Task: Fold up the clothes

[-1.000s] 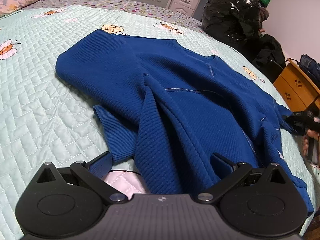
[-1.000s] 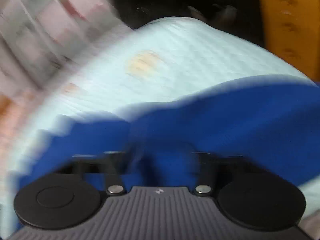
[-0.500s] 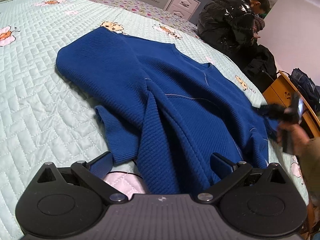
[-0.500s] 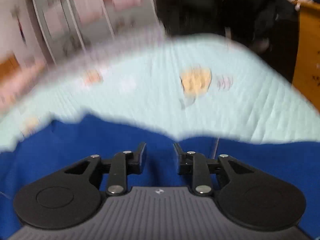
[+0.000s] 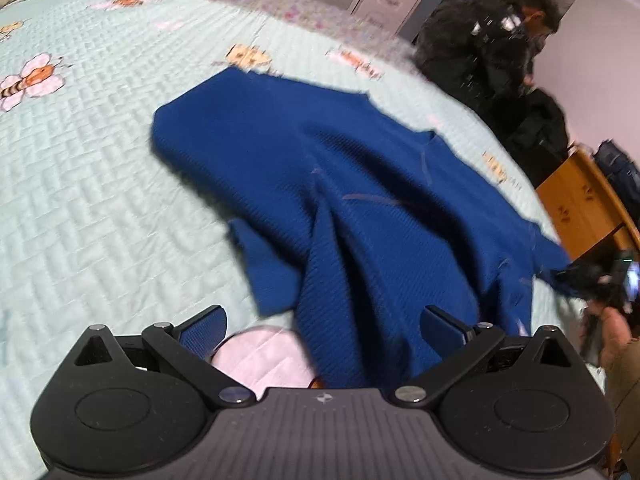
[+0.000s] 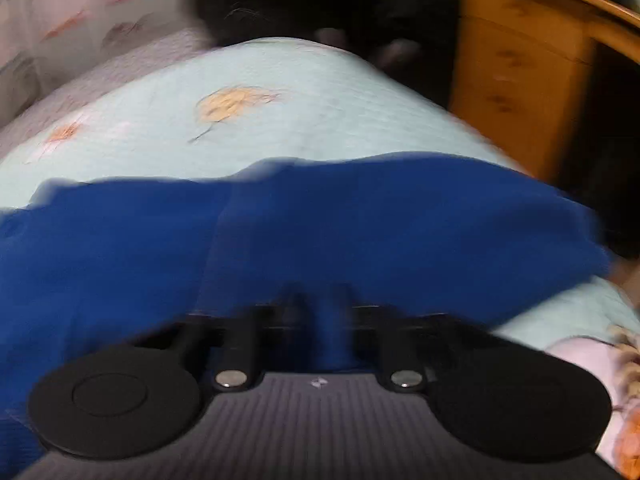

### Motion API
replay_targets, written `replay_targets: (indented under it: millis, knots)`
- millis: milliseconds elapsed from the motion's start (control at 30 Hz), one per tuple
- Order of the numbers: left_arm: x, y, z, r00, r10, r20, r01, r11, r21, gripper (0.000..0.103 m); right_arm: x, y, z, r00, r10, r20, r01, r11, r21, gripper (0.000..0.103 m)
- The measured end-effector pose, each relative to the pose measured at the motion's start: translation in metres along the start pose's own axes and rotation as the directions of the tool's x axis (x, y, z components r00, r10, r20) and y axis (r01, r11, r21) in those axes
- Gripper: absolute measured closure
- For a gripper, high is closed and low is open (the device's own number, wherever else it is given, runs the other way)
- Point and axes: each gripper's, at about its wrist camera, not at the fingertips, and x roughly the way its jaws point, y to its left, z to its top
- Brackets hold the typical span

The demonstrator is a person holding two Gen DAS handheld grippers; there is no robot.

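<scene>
My right gripper (image 6: 320,300) is clenched on the blue sweater (image 5: 360,184). My left gripper (image 5: 322,326) gapes, cloth between its jaws. I judge 0 folds done.

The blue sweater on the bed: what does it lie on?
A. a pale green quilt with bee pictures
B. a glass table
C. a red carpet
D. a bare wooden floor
A: the blue sweater is spread over a pale green quilt with a stitched bee near its edge.
</scene>
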Motion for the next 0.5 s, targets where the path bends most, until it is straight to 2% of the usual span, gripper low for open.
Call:
replay_targets:
  millis: [67,100,133,167,200,233,267,300,333,367,400,500]
  knots:
    - [-0.005,0.004,-0.002,1.0,0.022,-0.001,-0.022,1.0,-0.003,0.001,-0.021,0.0,-0.002,0.998,-0.04,0.045,0.039,0.999,0.031,0.087]
    - [-0.008,0.009,-0.005,1.0,0.03,-0.003,-0.03,1.0,-0.01,0.001,-0.034,0.008,-0.006,0.997,-0.015,0.07,0.015,1.0,0.002,0.085]
    - [-0.009,0.011,-0.006,0.999,0.038,-0.013,-0.038,0.999,-0.019,0.001,-0.045,0.015,-0.012,0.995,0.03,0.093,-0.028,0.999,-0.023,0.083]
    - [-0.01,0.012,-0.007,0.999,0.046,-0.023,-0.046,0.999,-0.028,0.001,-0.055,0.02,-0.019,0.989,0.1,0.108,-0.096,0.995,-0.039,0.075]
    - [-0.012,0.012,-0.007,0.998,0.052,-0.033,-0.053,0.998,-0.03,0.001,-0.062,0.026,-0.026,0.976,0.186,0.109,-0.182,0.982,-0.046,0.069]
    - [-0.013,0.012,-0.008,0.997,0.058,-0.043,-0.059,0.998,-0.032,0.001,-0.064,0.03,-0.033,0.956,0.277,0.099,-0.274,0.961,-0.049,0.057]
    - [-0.015,0.012,-0.008,0.997,0.062,-0.045,-0.063,0.998,-0.025,0.001,-0.065,0.031,-0.04,0.937,0.34,0.086,-0.337,0.94,-0.044,0.05]
    - [-0.016,0.012,-0.007,0.997,0.068,-0.047,-0.069,0.998,-0.015,0.001,-0.058,0.031,-0.047,0.936,0.348,0.057,-0.347,0.937,-0.026,0.048]
    - [-0.018,0.011,-0.008,0.995,0.082,-0.054,-0.083,0.997,-0.008,0.001,-0.043,0.031,-0.055,0.959,0.284,-0.012,-0.284,0.959,-0.003,0.048]
    - [-0.019,0.011,-0.01,0.993,0.097,-0.061,-0.097,0.995,-0.001,0.001,-0.028,0.027,-0.064,0.978,0.183,-0.095,-0.183,0.983,0.012,0.062]
    - [-0.019,0.011,-0.011,0.991,0.11,-0.071,-0.11,0.994,-0.002,0.001,-0.033,0.026,-0.069,0.987,0.138,-0.087,-0.138,0.99,0.002,0.065]
    - [-0.018,0.013,-0.014,0.988,0.128,-0.09,-0.128,0.992,0.003,0.001,-0.056,0.029,-0.082,0.999,0.029,-0.016,-0.029,0.999,-0.035,0.063]
